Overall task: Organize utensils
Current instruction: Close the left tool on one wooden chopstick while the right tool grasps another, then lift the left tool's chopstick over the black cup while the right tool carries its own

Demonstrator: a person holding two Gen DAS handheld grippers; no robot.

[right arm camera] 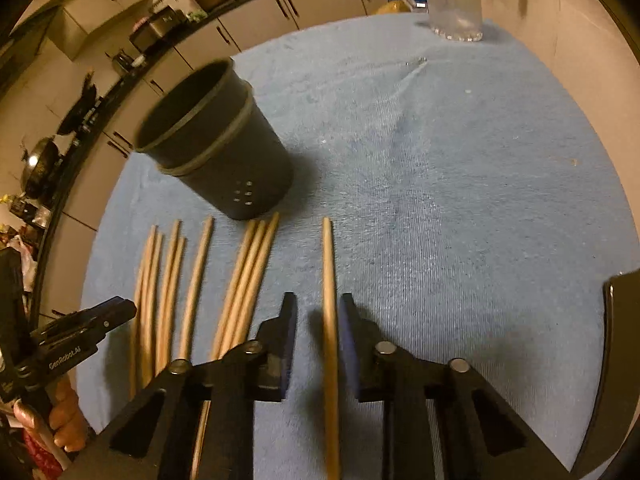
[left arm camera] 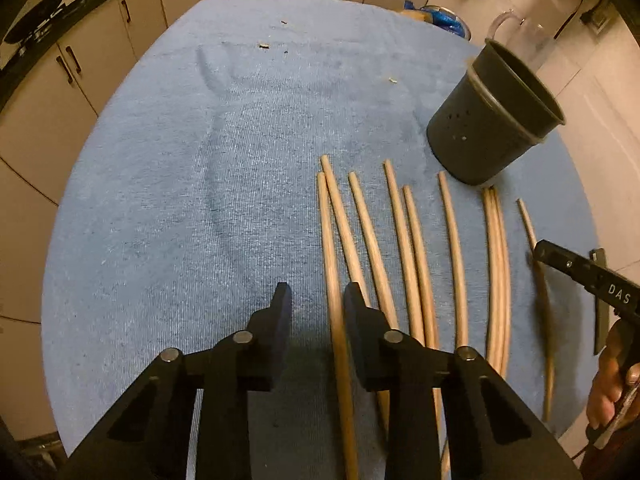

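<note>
Several wooden chopsticks (left arm camera: 408,240) lie side by side on a blue cloth (left arm camera: 200,184). A dark perforated utensil holder (left arm camera: 492,120) stands upright just beyond their tips; it also shows in the right wrist view (right arm camera: 224,144). My left gripper (left arm camera: 314,298) is open, low over the cloth, with the leftmost chopstick (left arm camera: 334,264) between its fingers. My right gripper (right arm camera: 318,306) is open around the rightmost chopstick (right arm camera: 329,280), which lies apart from the others (right arm camera: 240,280). Neither gripper's fingers press on a stick.
A clear glass jug (right arm camera: 452,0) stands at the cloth's far edge. Cabinets (left arm camera: 100,60) and a cluttered dark counter (right arm camera: 120,52) run beyond the table. A dark object (right arm camera: 620,360) sits at the right edge of the right wrist view.
</note>
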